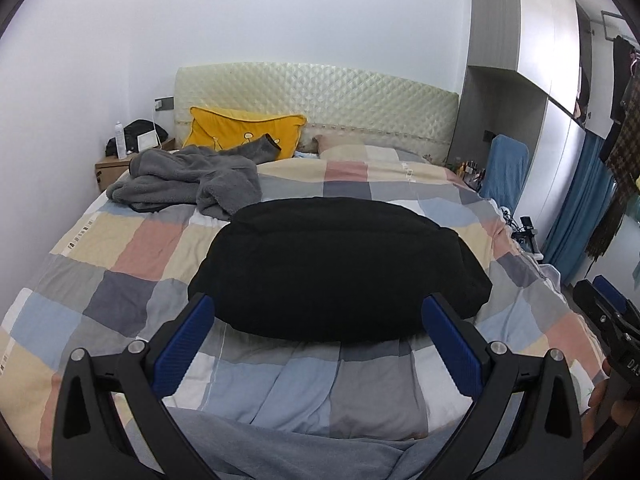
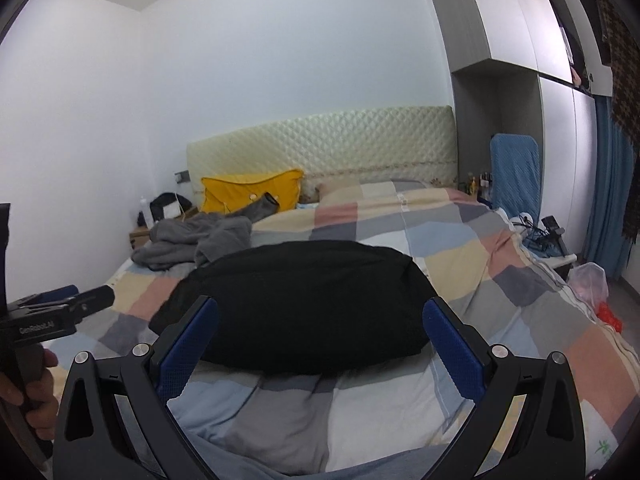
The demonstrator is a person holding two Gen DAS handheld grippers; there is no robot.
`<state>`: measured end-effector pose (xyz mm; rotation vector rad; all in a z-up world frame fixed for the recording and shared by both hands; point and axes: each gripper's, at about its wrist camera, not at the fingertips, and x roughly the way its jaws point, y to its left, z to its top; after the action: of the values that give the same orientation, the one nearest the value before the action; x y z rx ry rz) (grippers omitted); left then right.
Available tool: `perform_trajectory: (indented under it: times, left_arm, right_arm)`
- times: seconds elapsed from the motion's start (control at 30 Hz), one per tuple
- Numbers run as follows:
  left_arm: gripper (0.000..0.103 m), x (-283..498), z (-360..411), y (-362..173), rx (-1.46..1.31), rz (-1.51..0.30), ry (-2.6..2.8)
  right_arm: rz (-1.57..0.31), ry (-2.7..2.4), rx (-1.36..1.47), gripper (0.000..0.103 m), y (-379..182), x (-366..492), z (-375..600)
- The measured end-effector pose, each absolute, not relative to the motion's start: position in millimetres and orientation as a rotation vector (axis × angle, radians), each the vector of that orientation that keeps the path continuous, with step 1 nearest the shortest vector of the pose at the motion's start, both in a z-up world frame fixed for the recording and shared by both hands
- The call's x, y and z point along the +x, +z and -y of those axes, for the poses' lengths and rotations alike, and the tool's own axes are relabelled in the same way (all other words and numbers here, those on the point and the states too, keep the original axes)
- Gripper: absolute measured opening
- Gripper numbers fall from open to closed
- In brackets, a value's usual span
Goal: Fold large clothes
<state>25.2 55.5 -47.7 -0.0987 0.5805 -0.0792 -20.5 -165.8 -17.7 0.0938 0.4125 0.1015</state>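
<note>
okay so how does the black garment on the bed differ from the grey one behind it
The black garment lies as a compact, smooth-edged bundle; the grey garment is a loose, crumpled heap with a sleeve sticking out toward the yellow pillow. The black one sits mid-bed, nearest both open grippers; the grey one lies farther back on the left, near the headboard. Both rest on the checked quilt, and neither is held.

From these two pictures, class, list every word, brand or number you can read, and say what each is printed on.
"GenRobot.AI": on the body of the left claw, seen in the right wrist view.
"DA": cut off at the frame edge, on the body of the right claw, seen in the left wrist view.
Small marks on the patchwork quilt: too small to read.
</note>
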Motion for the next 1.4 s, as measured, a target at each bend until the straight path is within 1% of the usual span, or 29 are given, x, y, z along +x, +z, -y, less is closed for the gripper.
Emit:
perform_trajectory:
  times: [0.23, 0.63, 1.2, 1.4]
  left_arm:
    - [0.103, 33.2, -55.4, -56.5, -0.09, -0.616, -0.063]
    - [0.103, 38.8, -60.3, -64.6, -0.101, -0.66, -0.037]
    - [0.103, 41.2, -57.9, -67.6, -0.108, -0.676, -0.051]
    - [0.103, 36.5, -53.4, -67.5, -0.088, -0.656, -0.047]
  right_arm:
    - [-0.451, 0.11, 0.075, 0.103, -29.5, -13.4, 159.5]
    - [-0.469, 0.127, 0.074, 0.103, -34.4, -4.0, 158.1]
    - [-0.48, 0.131, 0.05, 0.103, -34.1, -0.2, 147.1]
    - [-0.467, 0.103, 0.005, 0.103, -34.4, -3.3, 141.2]
